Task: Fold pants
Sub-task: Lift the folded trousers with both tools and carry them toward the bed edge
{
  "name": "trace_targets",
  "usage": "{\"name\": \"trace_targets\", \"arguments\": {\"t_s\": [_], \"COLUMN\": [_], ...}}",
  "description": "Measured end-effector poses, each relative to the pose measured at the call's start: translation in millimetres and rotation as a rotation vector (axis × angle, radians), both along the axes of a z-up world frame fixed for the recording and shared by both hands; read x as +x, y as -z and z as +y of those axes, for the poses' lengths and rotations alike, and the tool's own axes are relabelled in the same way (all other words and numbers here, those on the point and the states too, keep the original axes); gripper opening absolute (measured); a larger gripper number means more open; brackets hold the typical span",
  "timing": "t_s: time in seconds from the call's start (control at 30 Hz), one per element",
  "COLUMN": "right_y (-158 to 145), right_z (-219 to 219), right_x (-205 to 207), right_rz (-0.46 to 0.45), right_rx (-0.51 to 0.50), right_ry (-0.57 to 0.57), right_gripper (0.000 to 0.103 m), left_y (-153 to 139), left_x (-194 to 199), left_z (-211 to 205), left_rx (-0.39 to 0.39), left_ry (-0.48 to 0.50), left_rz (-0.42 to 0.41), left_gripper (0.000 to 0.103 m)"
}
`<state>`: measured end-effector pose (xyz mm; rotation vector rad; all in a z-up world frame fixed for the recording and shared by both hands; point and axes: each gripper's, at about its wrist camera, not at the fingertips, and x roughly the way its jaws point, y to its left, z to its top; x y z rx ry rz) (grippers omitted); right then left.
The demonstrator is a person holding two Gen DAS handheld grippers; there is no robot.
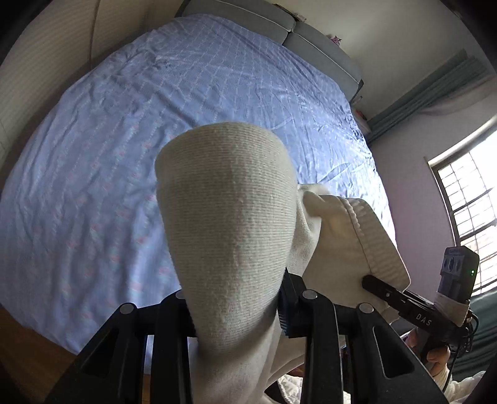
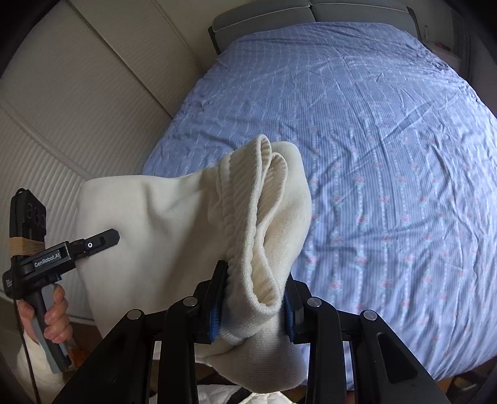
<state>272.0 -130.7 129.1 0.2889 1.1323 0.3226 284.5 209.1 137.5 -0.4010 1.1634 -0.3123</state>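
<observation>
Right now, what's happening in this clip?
A person holds cream white pants in the air above a bed with a blue patterned cover. The left gripper is clamped on one bunch of the fabric, and the right gripper is clamped on the ribbed waistband. No fold is laid on the bed yet.

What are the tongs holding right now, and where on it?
Both hold the cream pants above the bed: right tongs on the ribbed waistband, left tongs on a bunched fabric fold.

Blue floral bedspread (image 1: 186, 124), grey headboard (image 1: 279, 28), bright barred window (image 1: 469, 211), teal curtain (image 1: 428, 90)
</observation>
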Motion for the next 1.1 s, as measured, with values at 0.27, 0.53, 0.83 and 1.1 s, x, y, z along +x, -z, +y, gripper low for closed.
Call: {"name": "trace_targets", "arguments": {"t_s": [0.27,0.53,0.83,1.1], "right_y": [5,16,52,92], "right_z": [100,173,222,234], "right_x": [16,42,99,173], "right_rz": [0.032,0.046,0.119,0.167], "right_rx": [0.016,0.000,-0.022,-0.039], "right_ry": [-0.033,-0.114,-0.148,-0.066], "right_gripper": [0.032,0.032,0.032,0.032], "left_y": [-2,15,54,100], "left_x": [17,50,130,236], "left_z": [93,160,199,201], "left_rx": [0.011,0.025,0.036,0.039], "left_ry": [-0.024,-0.056,-0.009,0.071], "left_rz": [0.025,0.039,0.090,0.132], "left_gripper": [0.032,0.032,0.032,0.032]}}
